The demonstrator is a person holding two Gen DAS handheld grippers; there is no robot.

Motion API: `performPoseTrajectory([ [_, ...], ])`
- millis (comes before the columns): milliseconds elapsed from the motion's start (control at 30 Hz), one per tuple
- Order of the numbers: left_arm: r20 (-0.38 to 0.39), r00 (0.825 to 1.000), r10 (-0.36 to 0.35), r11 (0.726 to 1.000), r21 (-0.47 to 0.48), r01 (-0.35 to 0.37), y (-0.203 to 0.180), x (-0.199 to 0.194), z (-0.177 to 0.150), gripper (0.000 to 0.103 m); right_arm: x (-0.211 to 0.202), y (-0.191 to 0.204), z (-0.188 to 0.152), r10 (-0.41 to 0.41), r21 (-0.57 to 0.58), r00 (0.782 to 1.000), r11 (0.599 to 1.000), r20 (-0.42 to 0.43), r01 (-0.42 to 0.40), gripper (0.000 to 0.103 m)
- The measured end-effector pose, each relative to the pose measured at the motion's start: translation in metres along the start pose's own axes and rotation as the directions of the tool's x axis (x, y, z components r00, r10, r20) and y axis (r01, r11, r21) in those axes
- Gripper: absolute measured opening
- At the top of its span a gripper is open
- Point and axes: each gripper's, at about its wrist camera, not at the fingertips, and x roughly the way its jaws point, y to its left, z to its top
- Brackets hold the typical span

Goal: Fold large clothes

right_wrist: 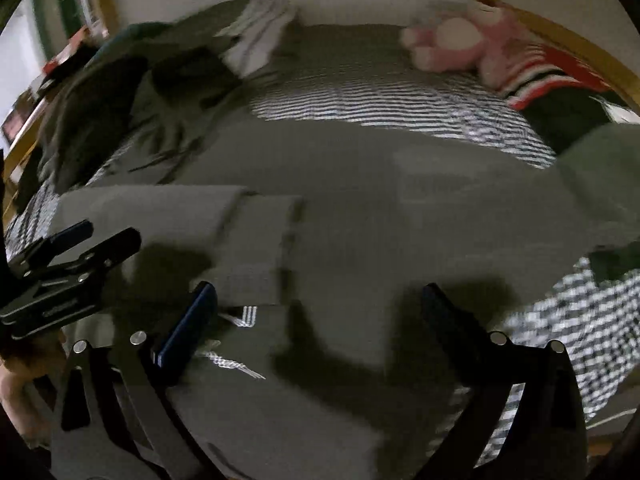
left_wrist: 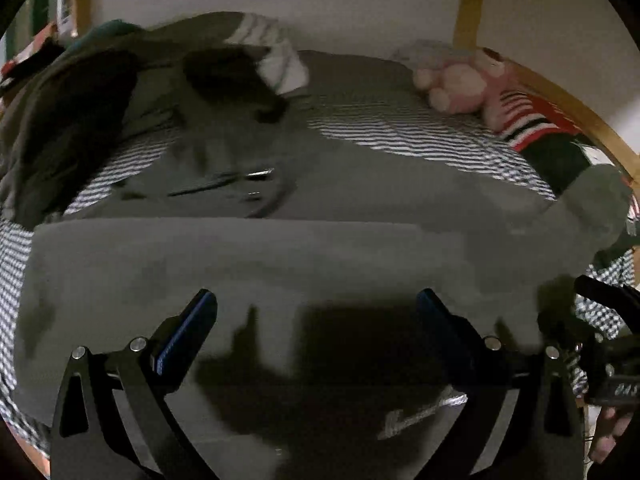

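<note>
A large grey-green garment (left_wrist: 280, 264) lies spread on the bed, with a folded-over flap across its near part and a white drawstring (left_wrist: 424, 416) at the front. It also shows in the right wrist view (right_wrist: 360, 208), with its drawstring (right_wrist: 232, 364) near my left finger. My left gripper (left_wrist: 316, 300) is open and empty just above the garment's near fold. My right gripper (right_wrist: 320, 296) is open and empty above the garment's near right part. The left gripper shows at the left of the right wrist view (right_wrist: 92, 236).
The bed has a black-and-white checked cover (left_wrist: 420, 140). A heap of dark clothes (left_wrist: 80, 112) lies at the back left. A pink plush toy (left_wrist: 460, 84) and a red striped cloth (left_wrist: 532, 120) lie at the back right. A wooden bed frame (left_wrist: 472, 4) stands behind.
</note>
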Motion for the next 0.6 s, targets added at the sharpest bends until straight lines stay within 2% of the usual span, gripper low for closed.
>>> performPoseTrajectory([
  [200, -0.009, 0.997, -0.073, 0.996, 0.057, 0.073, -0.067, 0.013, 0.007, 0.097, -0.016, -0.064, 0.004, -0.071, 0.047, 0.997, 0.996, 0.013, 0.07, 0.099],
  [433, -0.034, 0.987, -0.158, 0.979, 0.128, 0.161, -0.14, 0.032, 0.01, 0.097, -0.026, -0.129, 0.0, -0.132, 0.118, 0.991, 0.985, 0.016, 0.129, 0.099],
  [533, -0.053, 0.976, -0.21, 0.96, 0.179, 0.216, -0.176, 0.041, 0.007, 0.097, -0.035, -0.166, -0.001, -0.167, 0.176, 0.986, 0.971, 0.024, 0.161, 0.099],
  [600, -0.07, 0.96, -0.27, 0.934, 0.225, 0.279, -0.2, 0.046, 0.003, 0.097, -0.047, -0.199, 0.001, -0.206, 0.245, 0.978, 0.951, 0.038, 0.19, 0.099],
])
